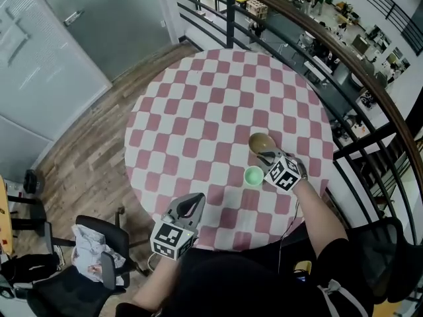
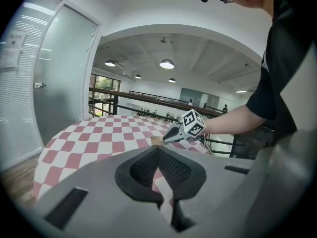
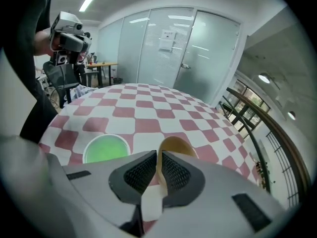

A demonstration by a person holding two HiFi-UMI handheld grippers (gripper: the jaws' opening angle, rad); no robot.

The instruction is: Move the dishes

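We stand at a round surface (image 1: 218,98) draped in a pink-and-white chequered cloth, on a wooden-floored landing. Nearest us, at the 6 o'clock edge of the surface, our left gripper (image 1: 193,203) hangs over the cloth; its fingers (image 2: 143,170) are pressed together with nothing between them.

A little further in, at about 5 o'clock, a small round green dish (image 1: 254,176) with a pale rim sits upright on the cloth. Just beyond it, towards 4 o'clock, our right gripper (image 1: 266,154) angles downward, and its fingers (image 3: 140,173) stand narrow, pinching the near rim of a tan bowl (image 1: 260,142). The bowl is smooth, yellowish-brown and shallow. Its thin wall runs up between the two pads, while the rest of it curves away beyond the fingertips. Whether its base touches the cloth we cannot tell. The green dish lies near the bowl, at its 7 o'clock.

Past the surface, a dark railing (image 1: 317,32) curves round from 12 to 3 o'clock, and a frosted glass door (image 1: 66,45) stands at 10 o'clock.
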